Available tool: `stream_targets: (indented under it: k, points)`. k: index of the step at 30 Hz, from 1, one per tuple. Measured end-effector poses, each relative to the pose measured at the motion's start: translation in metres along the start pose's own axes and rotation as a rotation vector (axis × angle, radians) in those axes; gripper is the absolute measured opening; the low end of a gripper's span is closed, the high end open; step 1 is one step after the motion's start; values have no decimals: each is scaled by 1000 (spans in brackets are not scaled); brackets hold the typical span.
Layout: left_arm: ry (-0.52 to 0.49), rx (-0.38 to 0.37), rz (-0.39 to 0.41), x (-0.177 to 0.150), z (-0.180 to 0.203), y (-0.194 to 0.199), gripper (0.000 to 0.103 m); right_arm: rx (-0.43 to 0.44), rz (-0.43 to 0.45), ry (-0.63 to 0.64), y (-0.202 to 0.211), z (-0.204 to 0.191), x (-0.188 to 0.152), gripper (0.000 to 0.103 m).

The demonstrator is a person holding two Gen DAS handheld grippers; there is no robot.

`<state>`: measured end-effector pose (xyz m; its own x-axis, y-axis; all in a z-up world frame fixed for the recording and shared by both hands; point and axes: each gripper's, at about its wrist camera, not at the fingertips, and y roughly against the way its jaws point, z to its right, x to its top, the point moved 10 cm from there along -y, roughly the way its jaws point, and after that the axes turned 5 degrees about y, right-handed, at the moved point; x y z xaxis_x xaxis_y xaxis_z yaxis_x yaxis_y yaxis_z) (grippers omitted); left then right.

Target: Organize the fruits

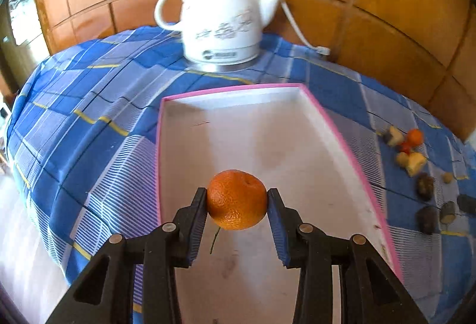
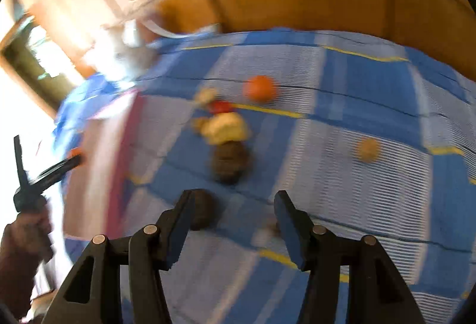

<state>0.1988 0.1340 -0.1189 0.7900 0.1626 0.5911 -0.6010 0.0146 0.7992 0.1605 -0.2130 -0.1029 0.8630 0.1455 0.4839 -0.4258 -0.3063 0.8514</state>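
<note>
Clearly clamped on the orange (image 1: pixel 237 199): left gripper (image 1: pixel 238 199), both pads pressing the fruit's sides, a thin green stem hanging below at 6 o'clock. Held above the near part of the white tray with pink rim (image 1: pixel 321 112), not touching its floor as far as can be told. Pointing steeply down over the blue checked tablecloth (image 1: pixel 89 103). At 12 o'clock from the tray, a white teapot-shaped kettle (image 1: pixel 220 17) on a metal base, with grey writing on its belly and a small blue label lower down, both too blurred to read; a white cord (image 1: pixel 293 23) running off behind it. At 3 o'clock from the tray, a loose group of other fruits (image 1: pixel 415 159) on the cloth, well apart from the gripper. Seen from the right wrist: right gripper (image 2: pixel 232 214) with fingers apart and nothing between them, tilted down over the cloth; a dark brown fruit (image 2: pixel 203 212) just beside the left finger, partly hidden by it. Farther at 12 o'clock, another brown fruit (image 2: pixel 229 162), a yellow piece (image 2: pixel 226 127) and a second orange (image 2: pixel 260 88), all blurred. At 9 o'clock, a hand (image 2: pixel 26 237) gripping the left tool's handle.
</note>
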Motion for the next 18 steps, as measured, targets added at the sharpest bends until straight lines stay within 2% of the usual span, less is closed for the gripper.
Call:
stream_targets:
  k: [4,7,10,11,12,14,18]
  points:
    - [3,28,16,9,-13,-4,41,5,-64,70,-29,-31,-9,56]
    - [1,52,20,16,-21,-8,41,-66,-85,98,-45,-31,-12,56]
    - [15,65,27,21,-28,-11,42,-89,-108,102,-52,-27,-18,56]
    - [23,73,25,22,-30,-13,43,-86,-116,94,-55,-25,-21,55]
    - [37,80,24,22,-33,-13,46,-85,-123,90,-56,-23,-23,45]
    - [69,78,42,22,-37,-7,56,-80,-117,82,-57,-20,-24,45]
    - [101,90,87,14,-40,18,59,-81,-116,89,-57,-20,-25,45]
